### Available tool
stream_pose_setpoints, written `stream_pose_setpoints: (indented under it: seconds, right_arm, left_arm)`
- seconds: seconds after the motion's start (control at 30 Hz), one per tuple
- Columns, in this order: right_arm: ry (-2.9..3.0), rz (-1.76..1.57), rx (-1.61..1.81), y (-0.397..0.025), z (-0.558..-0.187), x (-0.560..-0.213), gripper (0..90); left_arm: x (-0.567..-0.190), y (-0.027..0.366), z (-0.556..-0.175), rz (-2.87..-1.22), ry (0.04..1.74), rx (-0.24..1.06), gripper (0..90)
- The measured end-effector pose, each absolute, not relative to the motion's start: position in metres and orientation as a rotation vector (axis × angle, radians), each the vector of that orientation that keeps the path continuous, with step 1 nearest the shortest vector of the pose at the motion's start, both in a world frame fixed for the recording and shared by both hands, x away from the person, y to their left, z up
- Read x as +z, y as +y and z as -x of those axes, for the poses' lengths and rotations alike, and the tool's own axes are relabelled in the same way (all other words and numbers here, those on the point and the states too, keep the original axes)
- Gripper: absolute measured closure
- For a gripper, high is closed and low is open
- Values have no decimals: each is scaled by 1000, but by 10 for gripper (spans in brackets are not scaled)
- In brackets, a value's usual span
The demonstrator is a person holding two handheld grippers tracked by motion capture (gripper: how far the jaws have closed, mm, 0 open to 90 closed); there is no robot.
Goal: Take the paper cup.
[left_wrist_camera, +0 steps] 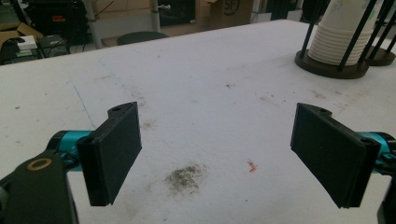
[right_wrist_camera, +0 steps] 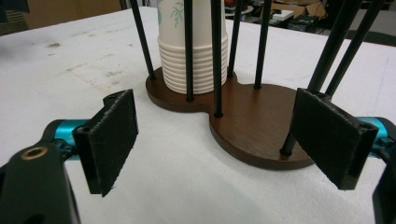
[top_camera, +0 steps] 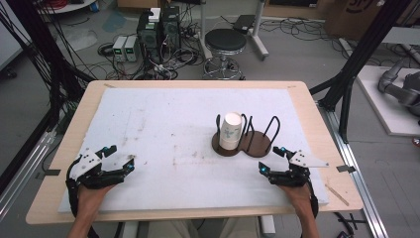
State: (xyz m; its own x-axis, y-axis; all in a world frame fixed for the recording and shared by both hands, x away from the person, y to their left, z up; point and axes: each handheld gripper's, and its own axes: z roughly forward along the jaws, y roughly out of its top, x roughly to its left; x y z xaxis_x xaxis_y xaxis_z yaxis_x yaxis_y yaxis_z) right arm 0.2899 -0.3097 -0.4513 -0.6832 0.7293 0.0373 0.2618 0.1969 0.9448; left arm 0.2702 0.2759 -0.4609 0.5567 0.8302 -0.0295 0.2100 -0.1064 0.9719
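Note:
A stack of upside-down white paper cups (top_camera: 231, 131) with a green print stands in the left bay of a dark wooden two-bay holder (top_camera: 255, 144) with black wire posts; the right bay holds nothing. The same stack (right_wrist_camera: 192, 51) and holder base (right_wrist_camera: 252, 126) rise close ahead in the right gripper view. My right gripper (top_camera: 272, 159) rests open on the table just right of and nearer than the holder, nothing between its jaws. My left gripper (top_camera: 122, 156) lies open near the table's left front, far from the cups (left_wrist_camera: 337, 35).
A white foam mat (top_camera: 163, 124) covers the wooden table (top_camera: 317, 129), with a dark smudge (left_wrist_camera: 186, 176) and a small red speck (left_wrist_camera: 252, 166) in front of the left gripper. Beyond the table's far edge are a black stool (top_camera: 225, 42) and computers (top_camera: 158, 29).

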Motion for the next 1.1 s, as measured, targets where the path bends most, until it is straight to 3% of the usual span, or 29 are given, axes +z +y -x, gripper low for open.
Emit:
stream_pose_setpoints:
  seconds: [0.83,1.1]
  right_arm:
    - [2065,-1001,1570,-318,-295,-450,159]
    - [2040,-984,1582,-322,-291,-432,159]
  left_arm:
    - [-461,274,-270,-1645,887,675,162]
    - [-461,272,-269,-1653,877,696,162]
